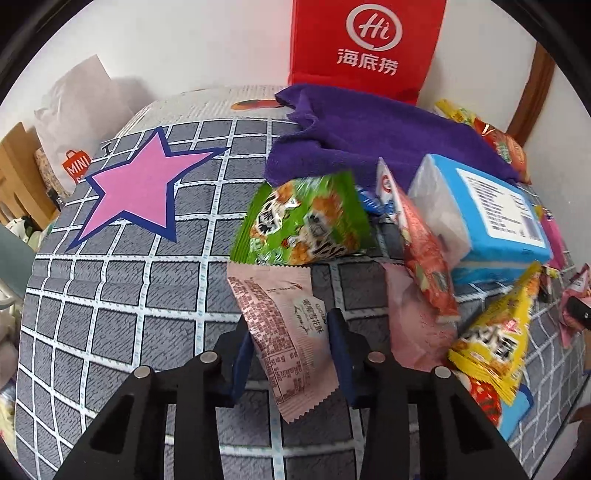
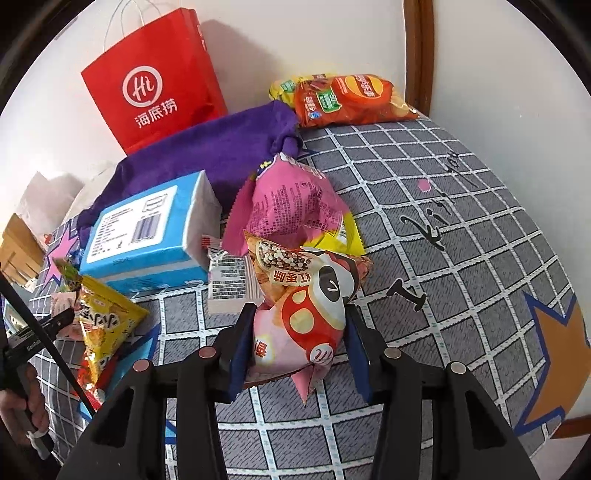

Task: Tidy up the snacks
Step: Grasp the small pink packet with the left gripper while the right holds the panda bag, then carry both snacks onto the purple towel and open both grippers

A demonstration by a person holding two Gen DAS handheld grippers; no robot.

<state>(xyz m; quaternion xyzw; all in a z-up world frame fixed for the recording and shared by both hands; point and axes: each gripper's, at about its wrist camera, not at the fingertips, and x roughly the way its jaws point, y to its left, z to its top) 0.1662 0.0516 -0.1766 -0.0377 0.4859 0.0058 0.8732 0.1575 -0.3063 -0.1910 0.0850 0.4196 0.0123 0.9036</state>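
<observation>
Now left gripper (image 1: 291,332) clamps pale pink printed sachet (image 1: 284,332); right gripper (image 2: 299,339) clamps crinkled mushroom-print packet (image 2: 306,317).

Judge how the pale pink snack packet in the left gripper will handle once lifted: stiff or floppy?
Probably floppy: the pale pink packet is thin, flat film with crimped ends. Likely light, as it looks barely filled. Its glossy wrapper may slip between the left gripper pads.

Plain white wall (image 2: 314,33) behind, a dark wooden door frame (image 2: 419,55) running up it on the right, and down front a bed under a grey checked sheet (image 1: 122,295) printed with a pink star (image 1: 142,188), with pale wooden furniture (image 1: 14,162) off left.
</observation>
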